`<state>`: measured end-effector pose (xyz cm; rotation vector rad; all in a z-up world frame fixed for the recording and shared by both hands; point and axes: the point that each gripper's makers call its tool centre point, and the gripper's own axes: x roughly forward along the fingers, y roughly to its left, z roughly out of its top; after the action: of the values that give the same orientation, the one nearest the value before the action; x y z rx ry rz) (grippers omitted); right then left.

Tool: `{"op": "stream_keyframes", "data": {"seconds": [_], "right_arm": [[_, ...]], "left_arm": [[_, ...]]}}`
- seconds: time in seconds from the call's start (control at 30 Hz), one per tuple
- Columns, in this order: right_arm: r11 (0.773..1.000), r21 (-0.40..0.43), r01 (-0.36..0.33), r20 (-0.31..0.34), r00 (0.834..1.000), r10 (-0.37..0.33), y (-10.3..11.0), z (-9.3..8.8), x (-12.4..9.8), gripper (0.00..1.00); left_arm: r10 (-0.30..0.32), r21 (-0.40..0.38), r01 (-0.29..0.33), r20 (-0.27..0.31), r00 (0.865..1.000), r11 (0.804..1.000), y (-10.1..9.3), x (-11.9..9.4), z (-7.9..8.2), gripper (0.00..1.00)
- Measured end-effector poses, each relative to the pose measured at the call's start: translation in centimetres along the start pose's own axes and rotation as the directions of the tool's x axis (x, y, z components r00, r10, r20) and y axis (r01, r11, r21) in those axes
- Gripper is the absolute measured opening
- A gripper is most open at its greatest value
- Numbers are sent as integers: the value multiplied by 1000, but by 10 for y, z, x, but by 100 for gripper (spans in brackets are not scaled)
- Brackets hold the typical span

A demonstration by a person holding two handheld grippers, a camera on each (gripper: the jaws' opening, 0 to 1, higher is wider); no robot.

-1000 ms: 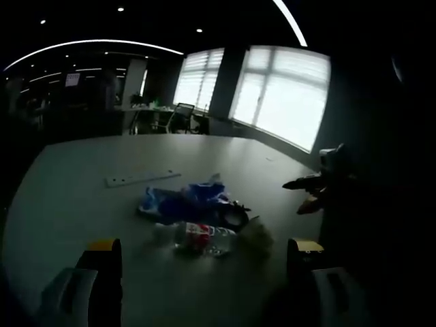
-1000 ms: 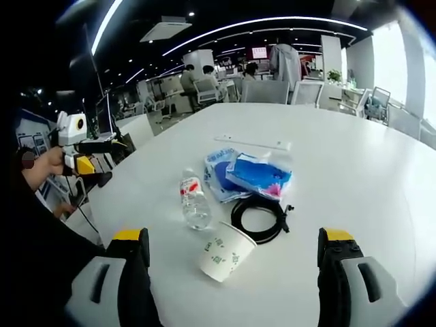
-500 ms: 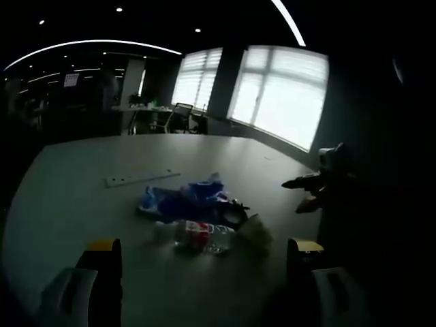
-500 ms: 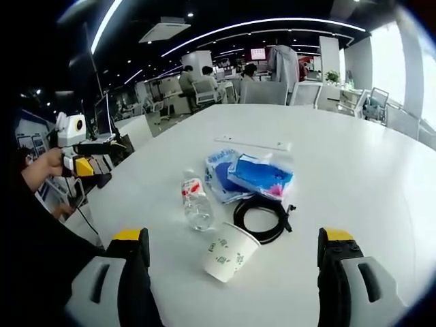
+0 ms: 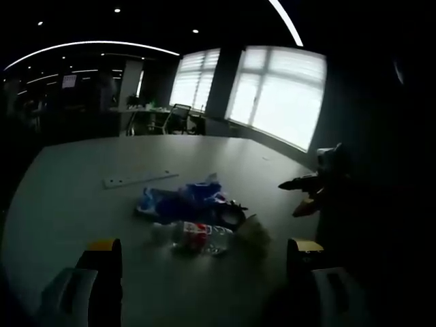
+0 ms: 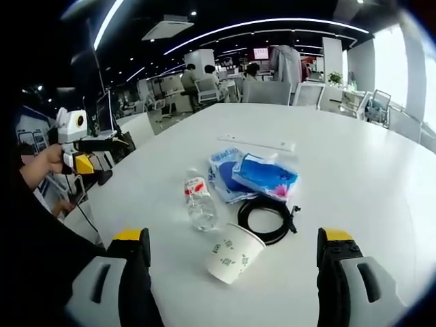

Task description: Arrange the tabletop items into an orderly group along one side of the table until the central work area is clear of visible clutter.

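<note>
Right gripper view shows my jaws wide and empty, nothing moved yet; next I'd reach for the near paper cup [image 6: 235, 253].

— What sort of place is this?
— An open-plan office — rows of desks and office chairs [image 6: 204, 87] with people seated behind the big white tabletop [image 6: 354, 170], and a wall screen [image 6: 259, 53].
— Anything else?
— Curved ceiling light strips [image 6: 266, 22], and tall windows with blinds [image 5: 283, 95] beside more chairs.

White cup [image 6: 234, 254], green print; blue bag [image 6: 262, 174]; black cable [image 6: 268, 217].
</note>
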<state>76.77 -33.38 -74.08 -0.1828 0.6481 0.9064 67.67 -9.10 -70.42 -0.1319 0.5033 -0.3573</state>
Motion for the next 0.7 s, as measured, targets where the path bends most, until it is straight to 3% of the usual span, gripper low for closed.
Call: {"op": "stream_keyframes", "data": {"seconds": [0.7], "right_arm": [[994, -93, -48, -46, 998, 44, 23, 13, 35, 91]], "left_arm": [[-8, -5, 8, 0, 1000, 1000, 0, 7, -1, 98]]}}
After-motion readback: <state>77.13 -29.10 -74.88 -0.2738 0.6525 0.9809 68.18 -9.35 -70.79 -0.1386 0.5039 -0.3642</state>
